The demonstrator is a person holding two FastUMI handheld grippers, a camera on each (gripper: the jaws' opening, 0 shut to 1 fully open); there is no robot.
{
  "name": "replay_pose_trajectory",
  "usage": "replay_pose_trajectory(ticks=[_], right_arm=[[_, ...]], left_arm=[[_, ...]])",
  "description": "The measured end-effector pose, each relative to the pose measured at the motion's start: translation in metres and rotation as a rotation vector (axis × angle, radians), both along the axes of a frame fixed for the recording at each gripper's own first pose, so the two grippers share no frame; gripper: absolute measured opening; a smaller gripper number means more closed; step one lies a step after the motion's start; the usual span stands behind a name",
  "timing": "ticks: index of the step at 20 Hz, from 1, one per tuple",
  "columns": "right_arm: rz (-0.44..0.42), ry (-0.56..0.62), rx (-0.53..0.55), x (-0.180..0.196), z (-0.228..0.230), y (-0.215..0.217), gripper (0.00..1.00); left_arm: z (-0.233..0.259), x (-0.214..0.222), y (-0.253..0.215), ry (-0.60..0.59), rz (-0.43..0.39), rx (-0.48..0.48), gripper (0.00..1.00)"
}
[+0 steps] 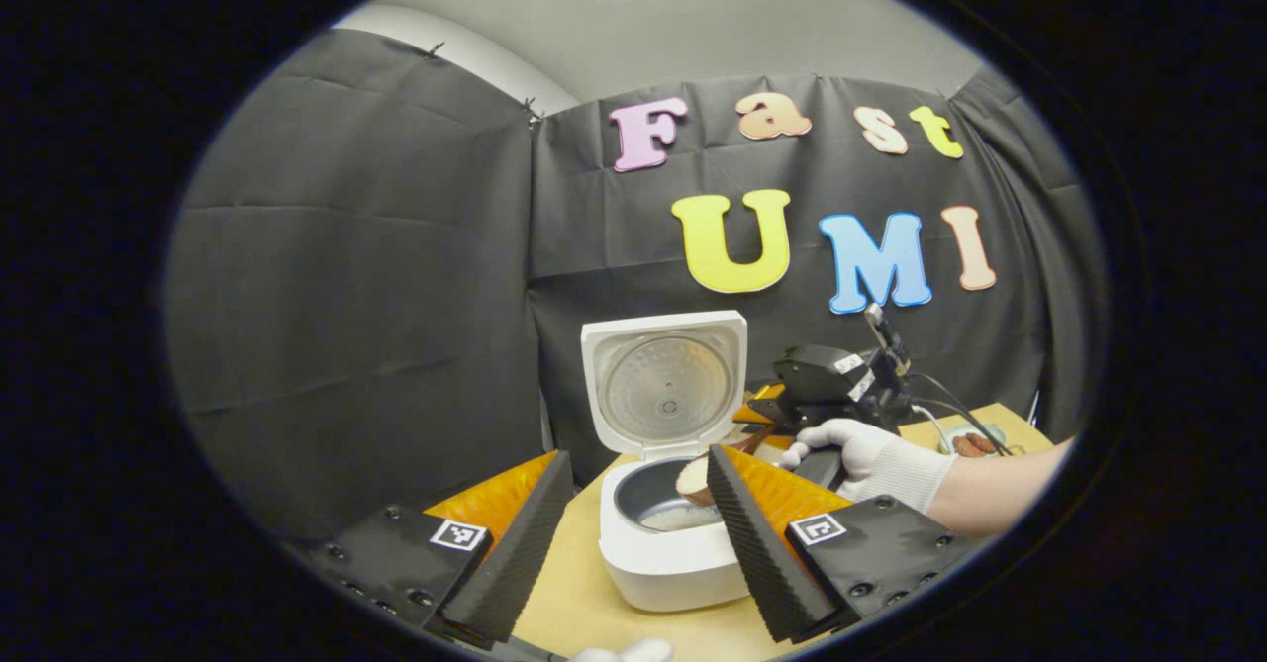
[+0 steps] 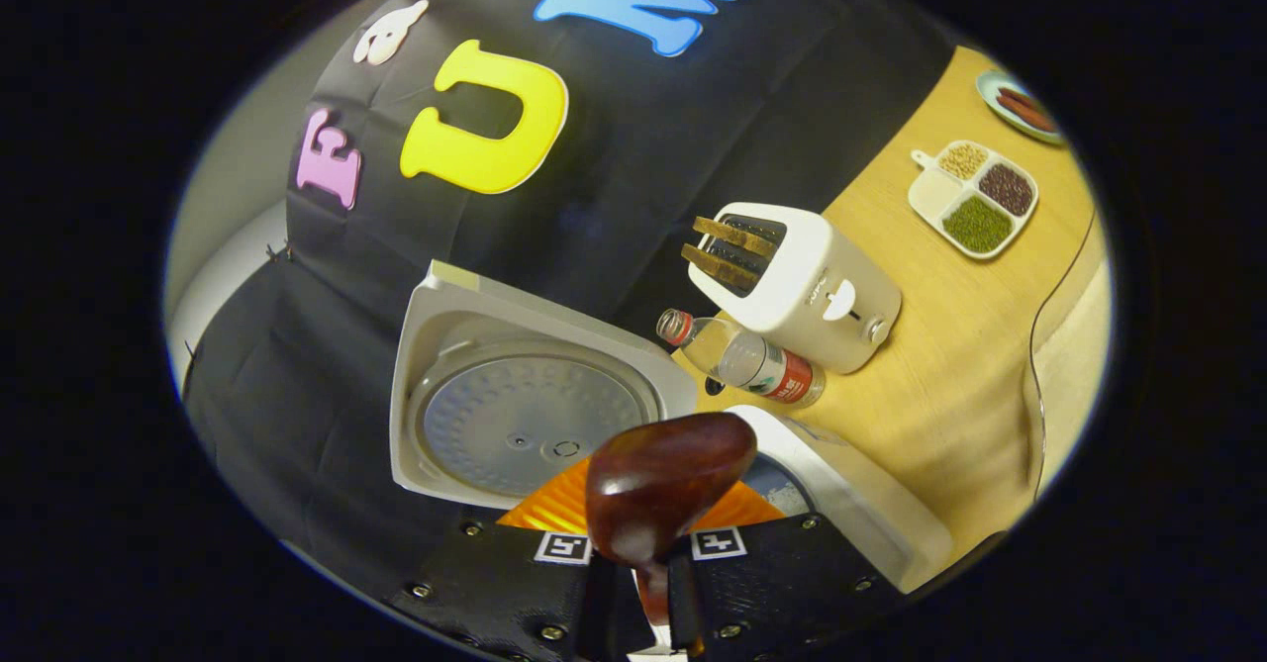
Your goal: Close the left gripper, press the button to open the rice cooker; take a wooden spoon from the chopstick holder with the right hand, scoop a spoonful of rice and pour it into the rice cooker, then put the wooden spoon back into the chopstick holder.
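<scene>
Standing open at lower centre of the left gripper view, the rice cooker (image 1: 673, 504) shows some rice already inside. The wooden spoon (image 2: 663, 479) is clamped in the right claw (image 2: 648, 568), seemingly tipped over the pot. The left claw (image 1: 633, 533) is spread wide. Returning the spoon remains.

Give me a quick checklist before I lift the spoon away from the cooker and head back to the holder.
1. Rice cooker lid open and upright: ok.
2. Right claw shut on the wooden spoon handle: ok.
3. Spoon bowl over the inner pot: ok.
4. Spoon emptied: cannot tell; rice lies in the pot, but the spoon's hollow faces away.
5. Left claw open, held back from the cooker: ok.
6. Path past water bottle and toaster: cannot tell.
</scene>
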State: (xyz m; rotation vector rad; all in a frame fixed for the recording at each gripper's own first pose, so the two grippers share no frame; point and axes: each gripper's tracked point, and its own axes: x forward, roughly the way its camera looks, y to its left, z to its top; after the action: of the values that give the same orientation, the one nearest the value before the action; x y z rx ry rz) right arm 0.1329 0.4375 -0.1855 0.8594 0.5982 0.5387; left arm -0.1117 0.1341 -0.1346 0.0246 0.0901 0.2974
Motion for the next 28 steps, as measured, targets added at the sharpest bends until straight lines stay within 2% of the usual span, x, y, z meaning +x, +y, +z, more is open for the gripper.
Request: replay_pose_trajectory(ticks=[2, 5, 6, 10, 11, 12, 15, 19, 25, 28], right_arm=[[0.009, -0.074, -0.090, 0.001, 0.001, 0.003, 0.21], [0.021, -0.170, -0.202, 0.001, 0.005, 0.009, 0.21], [0.025, -0.199, -0.236, 0.001, 0.005, 0.010, 0.21], [0.043, -0.325, -0.372, 0.002, 0.013, 0.014, 0.21], [0.048, -0.347, -0.390, 0.000, 0.017, 0.018, 0.21], [0.056, -0.386, -0.417, -0.001, 0.021, 0.019, 0.21], [0.083, -0.488, -0.518, -0.003, 0.028, 0.024, 0.21], [0.100, -0.599, -0.585, -0.003, 0.040, 0.027, 0.21], [0.149, -0.771, -0.763, -0.008, 0.038, 0.034, 0.21], [0.176, -0.836, -0.783, -0.015, 0.039, 0.037, 0.21]], left_arm=[[-0.007, 0.000, -0.001, 0.015, -0.002, -0.010, 0.99], [-0.009, 0.000, 0.005, 0.020, 0.008, -0.003, 0.92], [-0.009, 0.000, 0.007, 0.021, 0.012, 0.002, 0.99], [-0.016, 0.002, 0.007, 0.034, 0.012, -0.014, 0.99], [-0.017, 0.002, 0.009, 0.035, 0.017, -0.012, 0.92], [-0.018, 0.002, 0.011, 0.036, 0.021, -0.010, 0.95], [-0.016, 0.004, 0.009, 0.034, 0.017, 0.001, 0.96], [-0.014, 0.004, 0.007, 0.033, 0.013, 0.003, 0.98], [-0.017, 0.004, 0.007, 0.043, 0.014, 0.009, 0.99], [-0.012, 0.004, 0.007, 0.038, 0.015, 0.027, 0.99]])
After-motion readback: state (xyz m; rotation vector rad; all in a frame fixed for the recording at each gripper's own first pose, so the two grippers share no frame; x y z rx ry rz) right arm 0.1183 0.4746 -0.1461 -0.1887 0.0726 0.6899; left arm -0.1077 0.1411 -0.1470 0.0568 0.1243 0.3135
